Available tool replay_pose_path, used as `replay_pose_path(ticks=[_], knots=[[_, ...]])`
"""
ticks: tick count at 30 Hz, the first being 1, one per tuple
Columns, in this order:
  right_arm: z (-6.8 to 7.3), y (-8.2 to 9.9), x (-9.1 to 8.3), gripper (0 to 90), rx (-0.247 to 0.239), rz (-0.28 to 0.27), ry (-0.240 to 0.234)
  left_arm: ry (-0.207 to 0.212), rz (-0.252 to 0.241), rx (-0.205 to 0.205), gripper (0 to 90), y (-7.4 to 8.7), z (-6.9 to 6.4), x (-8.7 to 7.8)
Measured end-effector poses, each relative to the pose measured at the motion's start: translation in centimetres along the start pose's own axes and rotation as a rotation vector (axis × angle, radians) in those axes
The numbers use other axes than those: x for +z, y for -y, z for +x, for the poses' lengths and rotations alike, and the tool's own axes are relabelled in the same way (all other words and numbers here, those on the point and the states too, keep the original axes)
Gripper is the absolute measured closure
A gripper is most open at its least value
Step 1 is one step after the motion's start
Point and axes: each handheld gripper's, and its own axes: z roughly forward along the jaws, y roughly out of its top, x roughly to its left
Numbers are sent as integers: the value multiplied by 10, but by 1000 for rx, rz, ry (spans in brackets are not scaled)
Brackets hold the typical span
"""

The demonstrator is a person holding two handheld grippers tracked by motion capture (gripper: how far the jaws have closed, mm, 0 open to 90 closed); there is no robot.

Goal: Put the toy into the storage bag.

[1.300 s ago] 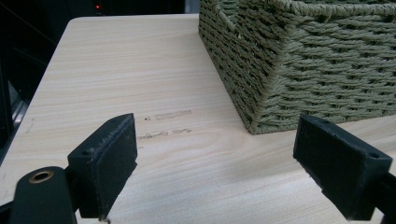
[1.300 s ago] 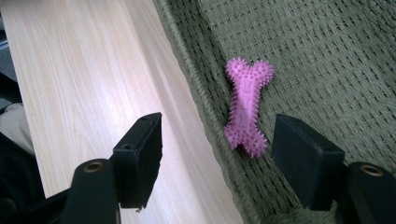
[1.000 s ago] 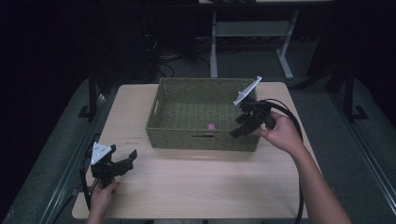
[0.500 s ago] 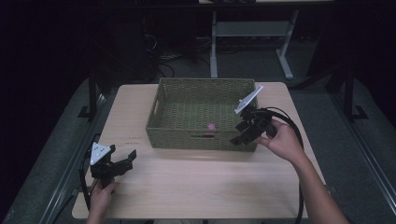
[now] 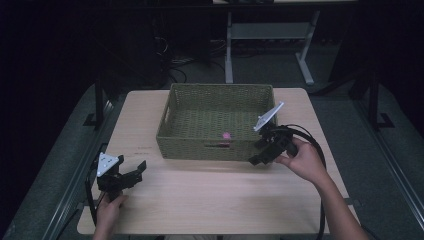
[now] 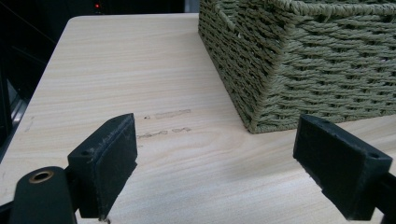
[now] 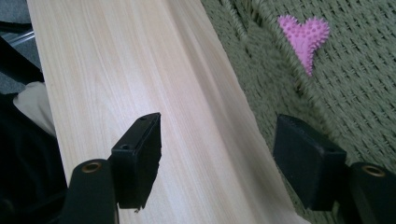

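The left gripper (image 5: 131, 176) was held low by the left hand (image 5: 111, 205), which entered from the bottom edge on the left side. Its jaws stood wide apart with nothing between them, pointing forward and to the right. The right gripper (image 5: 260, 154) was held by the right hand (image 5: 302, 161), with the forearm extending diagonally from the bottom right. Its jaws pointed down and to the left, parted and empty. Its grey plate (image 5: 268, 116) tilted upward behind the jaws.

The worktop (image 5: 210, 195) is evenly lit from above, while the room around it sinks into near black. The high view is soft and slightly grainy; both gripper views are sharper, with faint shadows.
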Motion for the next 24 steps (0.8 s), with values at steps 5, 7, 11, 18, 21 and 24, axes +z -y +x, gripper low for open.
replay_pose_path(ticks=[5,7,11,18,21,24], knots=[[3,9,2,322,8,-1,2,1,1,1,129,0,0,0],[3,10,2,322,8,2,2,1,0,2,130,0,0,0],[2,19,5,321,20,0,-1,2,0,1,130,0,0,0],[3,27,7,316,32,-4,5,1,2,0,130,0,0,0],[3,31,8,316,36,-6,4,3,4,0,129,0,0,0],[3,36,10,317,43,-6,5,3,1,1,129,0,0,0]])
